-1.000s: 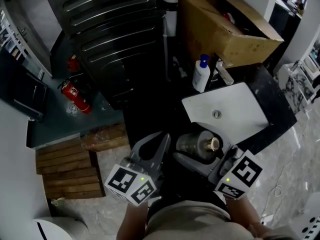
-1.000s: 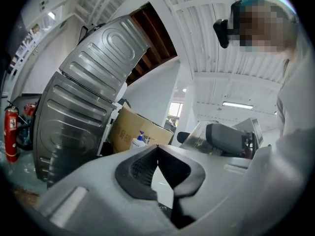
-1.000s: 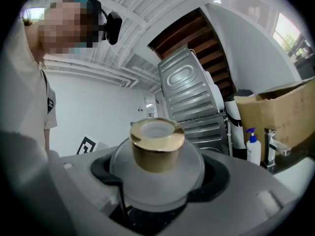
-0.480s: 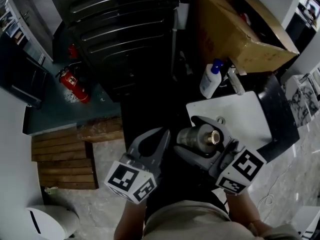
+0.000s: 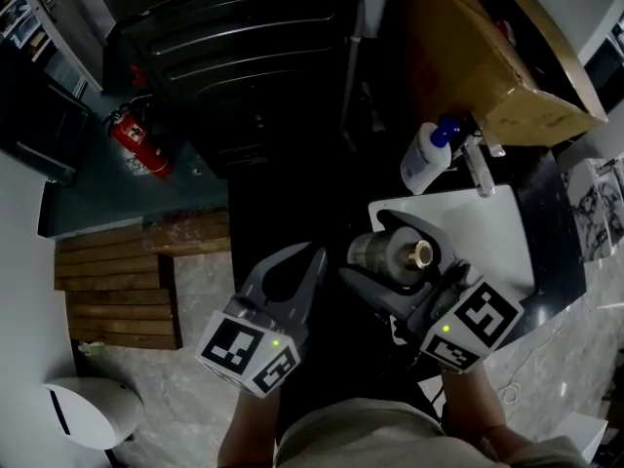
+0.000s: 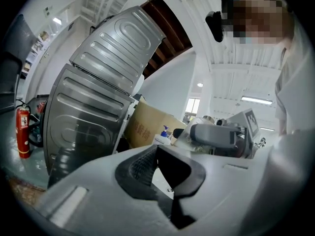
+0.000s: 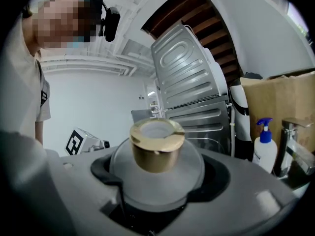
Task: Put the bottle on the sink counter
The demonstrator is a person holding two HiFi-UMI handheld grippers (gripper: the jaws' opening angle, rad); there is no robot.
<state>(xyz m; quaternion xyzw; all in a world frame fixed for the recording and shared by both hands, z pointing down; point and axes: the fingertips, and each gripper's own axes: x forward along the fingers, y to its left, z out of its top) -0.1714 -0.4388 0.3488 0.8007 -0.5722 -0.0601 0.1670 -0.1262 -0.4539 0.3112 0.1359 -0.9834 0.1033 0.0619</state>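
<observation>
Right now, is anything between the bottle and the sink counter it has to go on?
Nothing visible does. The bottle, clamped in the right gripper, hangs beside the sink; the pump bottle and faucet stand far back on the sink counter.

In the head view's centre right the bottle point(image 5: 395, 252) sits between the fingers of the right gripper point(image 5: 385, 250), over the left edge of the sink point(image 5: 487, 227); the left gripper point(image 5: 297, 276) is beside it, lower left; a pump bottle point(image 5: 426, 159) and tap point(image 5: 478, 169) stand behind the sink on the worktop point(image 5: 556, 242); a cardboard box point(image 5: 487, 57) lies upper right, a fire extinguisher point(image 5: 132, 142) upper left.
</observation>
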